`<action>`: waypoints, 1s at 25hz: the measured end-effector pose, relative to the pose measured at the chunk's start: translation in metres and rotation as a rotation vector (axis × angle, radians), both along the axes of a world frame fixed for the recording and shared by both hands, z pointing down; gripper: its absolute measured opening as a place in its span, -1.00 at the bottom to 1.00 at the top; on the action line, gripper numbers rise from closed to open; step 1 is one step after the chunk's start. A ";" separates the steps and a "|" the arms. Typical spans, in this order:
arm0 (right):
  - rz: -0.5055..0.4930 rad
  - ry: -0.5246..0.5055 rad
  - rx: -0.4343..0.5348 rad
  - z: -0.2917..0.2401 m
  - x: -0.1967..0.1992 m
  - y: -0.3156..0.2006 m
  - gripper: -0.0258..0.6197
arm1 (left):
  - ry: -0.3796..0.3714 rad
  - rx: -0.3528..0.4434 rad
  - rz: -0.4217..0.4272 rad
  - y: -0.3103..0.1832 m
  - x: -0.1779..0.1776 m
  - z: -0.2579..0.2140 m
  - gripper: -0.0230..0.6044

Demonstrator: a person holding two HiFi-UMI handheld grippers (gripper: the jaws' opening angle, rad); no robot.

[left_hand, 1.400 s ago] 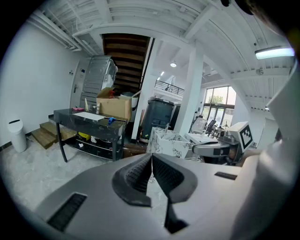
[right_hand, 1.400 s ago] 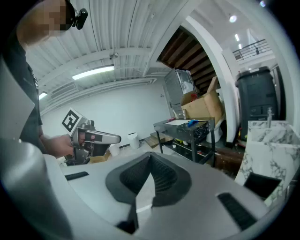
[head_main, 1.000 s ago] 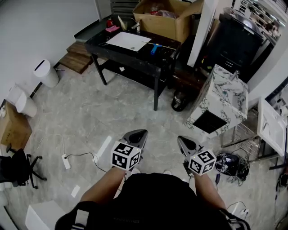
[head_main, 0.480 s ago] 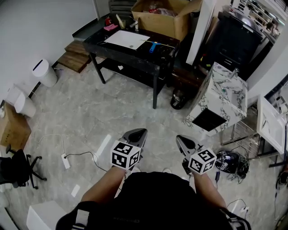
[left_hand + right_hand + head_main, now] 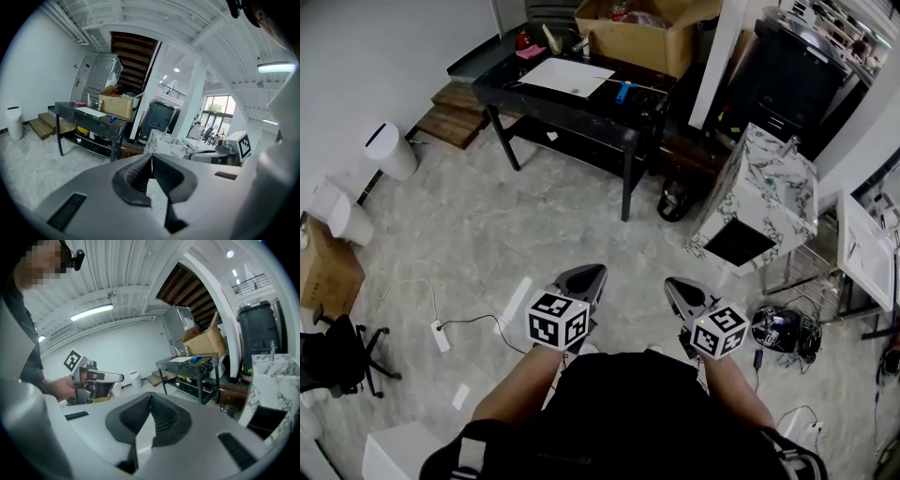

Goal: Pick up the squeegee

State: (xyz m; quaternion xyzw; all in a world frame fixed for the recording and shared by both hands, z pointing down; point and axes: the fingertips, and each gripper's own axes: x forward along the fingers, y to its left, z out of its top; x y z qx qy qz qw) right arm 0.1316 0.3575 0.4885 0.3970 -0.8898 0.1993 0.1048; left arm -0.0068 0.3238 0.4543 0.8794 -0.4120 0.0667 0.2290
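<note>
A small blue-handled tool, seemingly the squeegee (image 5: 623, 91), lies on the black table (image 5: 649, 110) far ahead, beside a white sheet (image 5: 567, 77). The same blue tool (image 5: 111, 118) shows small in the left gripper view, and small on the table (image 5: 196, 359) in the right gripper view. My left gripper (image 5: 589, 275) and right gripper (image 5: 674, 287) are held side by side at waist height over the floor, well short of the table. Both point toward it. Each gripper's jaws meet at the tips, left (image 5: 151, 157) and right (image 5: 150, 397), with nothing between them.
A cardboard box (image 5: 637, 37) stands at the table's far end. A marbled white cabinet (image 5: 764, 202) lies to the right, with a black helmet-like object (image 5: 783, 330) near my right hand. A white bin (image 5: 391, 150), a power strip with cable (image 5: 439, 336) and an office chair (image 5: 337, 352) are on the left.
Both grippers have drifted a little forward with the person toward the table. Their jaws have stayed shut and empty.
</note>
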 end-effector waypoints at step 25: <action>0.017 0.010 -0.013 0.008 -0.089 -0.004 -0.89 | -0.002 0.001 -0.021 0.010 -0.098 0.019 -0.87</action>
